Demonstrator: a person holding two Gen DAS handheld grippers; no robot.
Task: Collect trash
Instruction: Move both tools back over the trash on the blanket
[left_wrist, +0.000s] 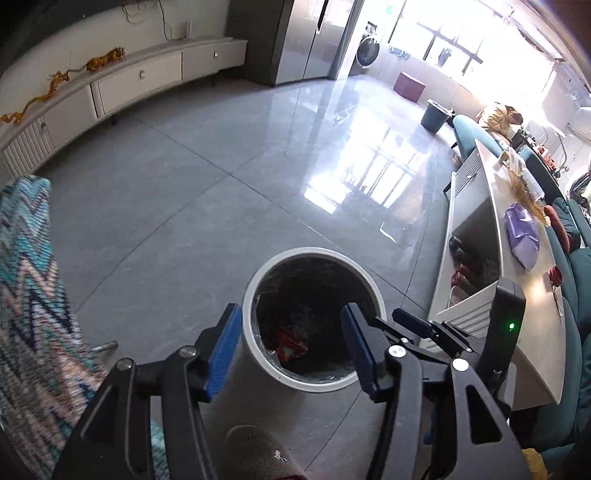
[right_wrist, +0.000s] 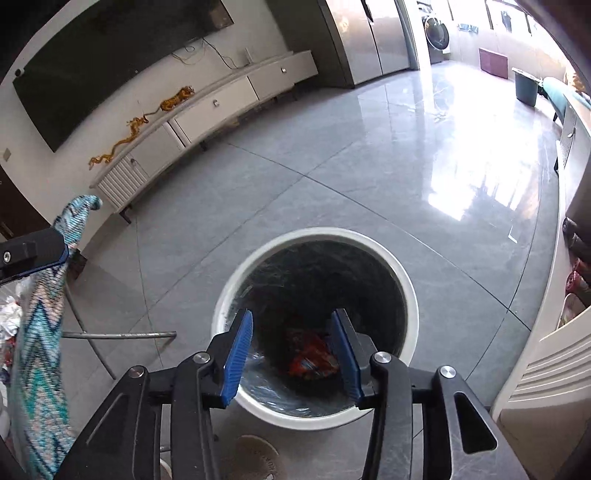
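Grippers: my left gripper and right gripper are both spread, empty, above one white bin holding one red wrapper.

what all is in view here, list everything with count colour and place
round white trash bin: one, white rim with dark liner, on the floor below both grippers
red crumpled wrapper: one, red-orange, at the bin's bottom
zigzag woven cloth: one, teal, pink and white, far left
low white tv cabinet: one, white, along the far wall
orange garland: one, orange, on the cabinet top
purple plastic bag: one, lilac, on the table at right
left gripper: one, black, blue fingers, open, empty
right gripper: one, black, blue fingers, open, empty
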